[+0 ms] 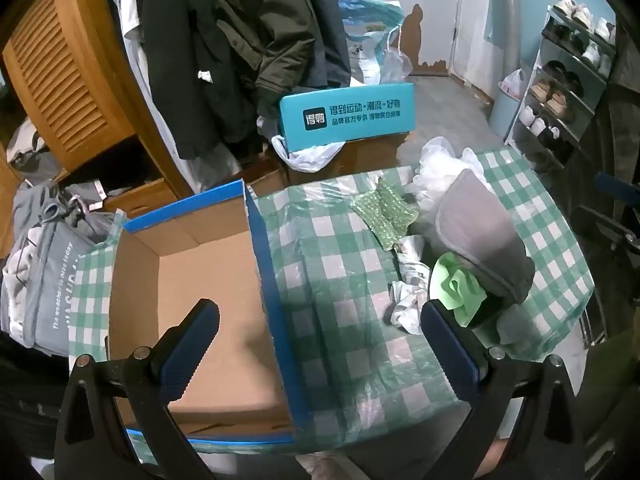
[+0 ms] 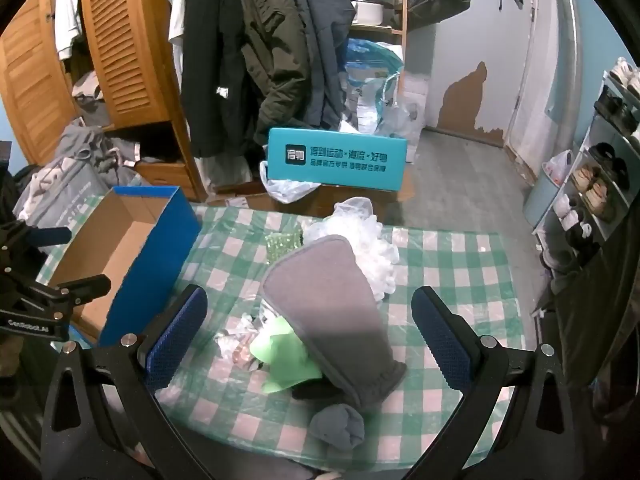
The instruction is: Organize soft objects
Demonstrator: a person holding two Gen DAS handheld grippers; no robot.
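Both the left gripper (image 1: 320,312) and right gripper (image 2: 310,300) gape wide, holding nothing. A grey mitt (image 2: 332,312) half-covers a green cloth (image 2: 284,356) on the counter (image 2: 460,276); something dark beneath stays unidentifiable.

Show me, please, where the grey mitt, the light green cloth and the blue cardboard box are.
grey mitt (image 2: 324,312): right wrist view, middle of its flat face.
light green cloth (image 2: 286,360): right wrist view, crumpled centre.
blue cardboard box (image 1: 276,308): left wrist view, right wall.

Grey mitt (image 2: 332,316) hides most of green cloth (image 2: 286,356); dark item beneath unidentifiable.
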